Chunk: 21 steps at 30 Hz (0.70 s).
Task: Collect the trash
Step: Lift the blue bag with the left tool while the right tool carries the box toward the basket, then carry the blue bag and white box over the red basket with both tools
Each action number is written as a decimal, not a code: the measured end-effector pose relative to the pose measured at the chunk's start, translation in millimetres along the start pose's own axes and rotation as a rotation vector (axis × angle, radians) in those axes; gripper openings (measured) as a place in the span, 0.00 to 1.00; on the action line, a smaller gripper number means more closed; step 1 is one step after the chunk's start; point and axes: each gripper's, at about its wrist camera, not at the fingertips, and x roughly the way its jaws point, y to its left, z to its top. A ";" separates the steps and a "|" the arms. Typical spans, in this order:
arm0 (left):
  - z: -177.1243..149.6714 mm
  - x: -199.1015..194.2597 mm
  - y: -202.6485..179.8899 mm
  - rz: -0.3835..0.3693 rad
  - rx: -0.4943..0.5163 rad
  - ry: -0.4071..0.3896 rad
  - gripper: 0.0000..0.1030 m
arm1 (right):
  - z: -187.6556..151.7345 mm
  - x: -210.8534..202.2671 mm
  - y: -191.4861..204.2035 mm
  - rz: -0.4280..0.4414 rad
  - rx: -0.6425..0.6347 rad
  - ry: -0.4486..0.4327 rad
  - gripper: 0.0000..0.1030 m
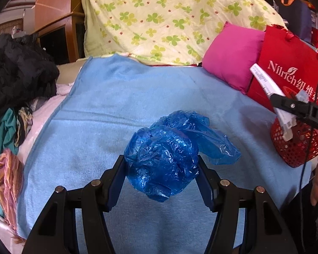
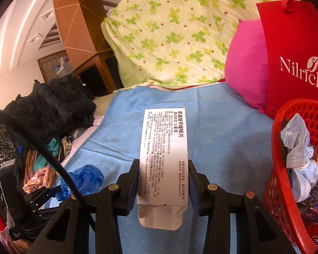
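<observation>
Left wrist view, lower centre: the left gripper (image 1: pixel 161 176) has its jaws clamped on a crumpled blue plastic bag (image 1: pixel 167 152), lifted clear above the blue blanket (image 1: pixel 108 110). By the look of it, feather-light, limp and slick — a loose tail flaps out to the right, so the bunched middle is the place to pinch, and that is where the pads sit. Glossy, translucent, heavily creased. Right wrist view, centre: the right gripper (image 2: pixel 163 182) is closed narrow on a white medicine carton (image 2: pixel 162 148), held by its long side walls near the open flap end. Thin card, probably empty — light but crushable. At the right edge, the red mesh basket (image 2: pixel 286 169) already holds used masks.
</observation>
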 end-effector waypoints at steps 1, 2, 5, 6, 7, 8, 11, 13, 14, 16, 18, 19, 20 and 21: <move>2.2 -4.4 -1.3 -0.003 0.002 -0.010 0.62 | 0.2 -1.9 1.1 0.005 -0.002 -0.007 0.42; 5.0 -9.7 -3.4 -0.007 0.004 -0.022 0.62 | 0.0 -4.3 2.0 0.010 -0.003 -0.015 0.42; 13.7 -23.3 -9.4 -0.009 0.014 -0.046 0.62 | -0.8 -12.0 3.0 0.025 0.002 -0.033 0.42; 16.8 -27.6 -11.5 -0.009 0.014 -0.053 0.62 | -1.4 -15.1 3.2 0.028 0.007 -0.039 0.42; 18.9 -31.4 -13.0 -0.010 0.014 -0.061 0.62 | -1.6 -18.9 2.4 0.034 0.016 -0.047 0.42; 21.6 -35.7 -14.4 -0.010 0.014 -0.068 0.62 | -1.8 -21.4 1.9 0.038 0.022 -0.053 0.42; 30.2 -46.4 -18.1 0.001 0.014 -0.081 0.62 | -1.3 -33.4 -1.6 0.038 0.044 -0.081 0.42; 36.0 -53.5 -20.9 0.004 0.014 -0.091 0.62 | -0.7 -42.7 -5.0 0.037 0.061 -0.095 0.42; 39.1 -57.0 -22.8 0.007 0.015 -0.097 0.62 | -0.3 -47.4 -5.6 0.034 0.065 -0.101 0.42; 45.2 -63.2 -26.2 0.016 0.020 -0.106 0.62 | 0.8 -56.4 -7.2 0.020 0.066 -0.111 0.42; 52.7 -69.6 -31.0 0.025 0.021 -0.113 0.62 | 2.4 -66.4 -8.7 0.009 0.066 -0.121 0.42; 56.3 -72.3 -33.1 0.029 0.019 -0.117 0.62 | 3.7 -72.8 -9.1 0.002 0.065 -0.129 0.42; 59.5 -75.0 -35.5 0.031 0.018 -0.120 0.62 | 4.8 -76.9 -9.2 -0.004 0.065 -0.135 0.42; 63.2 -78.2 -37.8 0.030 0.016 -0.124 0.62 | 6.9 -83.6 -9.6 -0.012 0.063 -0.142 0.42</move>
